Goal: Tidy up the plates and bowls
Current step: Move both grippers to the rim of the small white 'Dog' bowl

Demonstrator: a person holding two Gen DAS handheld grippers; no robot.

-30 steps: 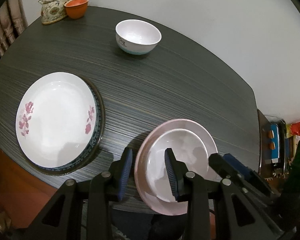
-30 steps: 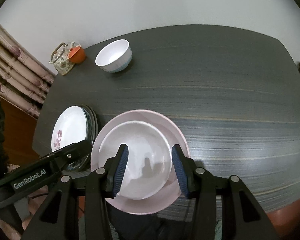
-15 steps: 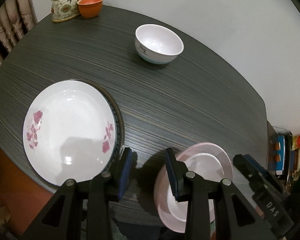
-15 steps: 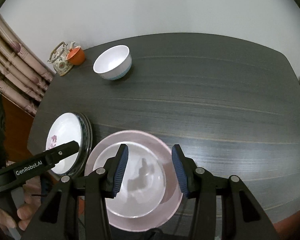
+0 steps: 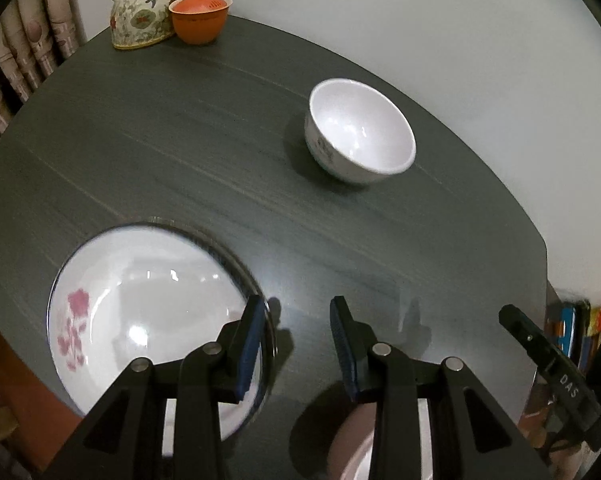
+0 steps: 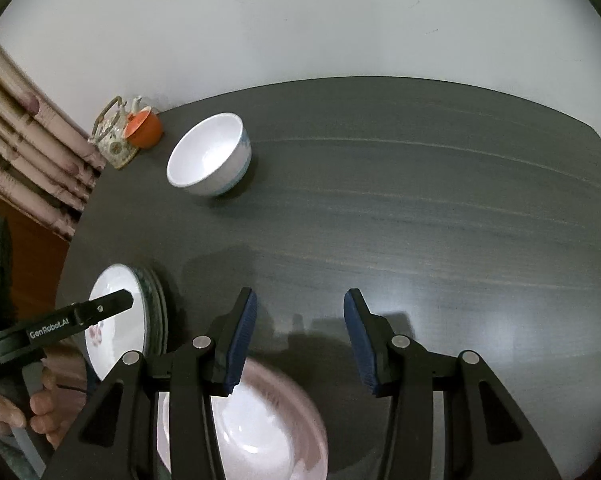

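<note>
Both grippers hang apart and empty over the table (image 6: 420,208) — left gripper (image 5: 296,344) beside the flowered plate stack (image 5: 140,320); right gripper (image 6: 300,340) beyond the pink plates (image 6: 260,432); the white bowl (image 6: 208,156) stands farther off — seemingly next.

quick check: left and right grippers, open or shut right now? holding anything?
Left gripper: open, empty, above the dark wood-grain table.
Right gripper: open, empty, above the same table.
</note>
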